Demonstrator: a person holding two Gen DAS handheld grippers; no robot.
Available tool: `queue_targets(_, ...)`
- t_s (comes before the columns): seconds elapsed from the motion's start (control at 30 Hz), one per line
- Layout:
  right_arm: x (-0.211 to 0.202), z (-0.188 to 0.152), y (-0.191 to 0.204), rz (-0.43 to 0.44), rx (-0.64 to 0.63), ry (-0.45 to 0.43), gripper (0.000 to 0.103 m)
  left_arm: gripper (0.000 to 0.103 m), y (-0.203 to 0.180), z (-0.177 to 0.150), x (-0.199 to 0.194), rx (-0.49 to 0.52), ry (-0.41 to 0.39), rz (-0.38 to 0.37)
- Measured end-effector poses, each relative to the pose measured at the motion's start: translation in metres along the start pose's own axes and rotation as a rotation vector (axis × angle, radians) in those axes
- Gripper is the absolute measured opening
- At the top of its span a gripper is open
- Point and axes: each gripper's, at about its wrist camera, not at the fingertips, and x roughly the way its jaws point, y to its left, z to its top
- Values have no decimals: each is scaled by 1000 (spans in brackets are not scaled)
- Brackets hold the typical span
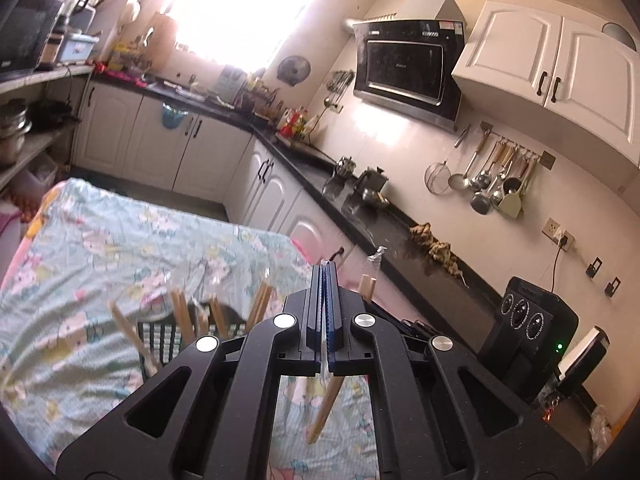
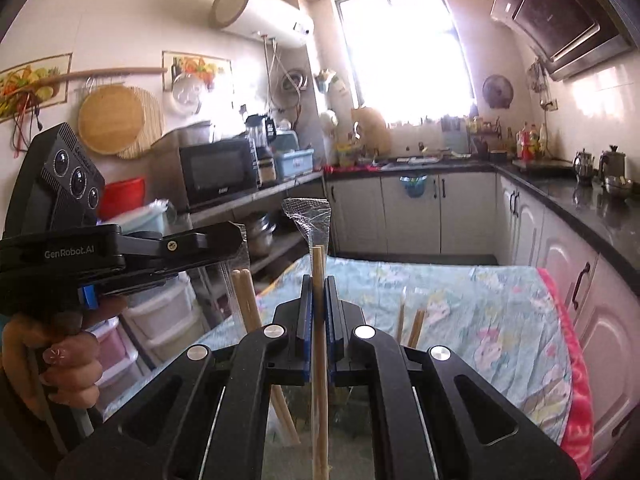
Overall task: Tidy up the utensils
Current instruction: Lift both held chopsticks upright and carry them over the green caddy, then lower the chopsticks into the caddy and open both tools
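The right tongs (image 2: 319,300) are closed on a pair of wooden chopsticks (image 2: 319,352) sealed in a clear plastic sleeve (image 2: 310,216). The pale, straight sticks stand upright between the blue-lined jaws, and the crinkled sleeve top rises above the stick ends. The left tongs (image 1: 325,280) are pressed almost fully together, and a second wrapped chopstick pair (image 1: 326,408) hangs slanted beneath them, its tan shaft showing below the jaws; whether the jaws grip the wood or only the wrapper, I cannot tell. Seen from the right wrist, the left tongs sit to the left of the upright pair, with their own sticks angled downward. Below the left tongs, a black perforated holder (image 1: 164,340) stands on the surface (image 1: 120,248), which is draped in a floral cloth. Several more wrapped chopsticks (image 1: 182,312) lean out of the holder at different angles, their upper ends fanned apart.
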Motion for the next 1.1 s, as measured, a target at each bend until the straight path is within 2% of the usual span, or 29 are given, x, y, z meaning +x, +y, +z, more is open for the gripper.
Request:
queue_targets(0.27, 1, 22, 2, -21, -55, -115, 6, 0, 3, 31, -8, 25, -76, 41)
queue_targets(0.57, 18, 27, -5, -47, -97, -205, 6, 0, 17, 53, -7, 52, -134, 110)
queue_targets(0.77, 36, 22, -6, -68, -139, -237, 6, 0, 35, 50, 5, 31, -134, 114)
queue_targets(1.1, 72, -8, -20, -125, -146, -215, 6, 0, 58, 30, 26, 11, -100, 119)
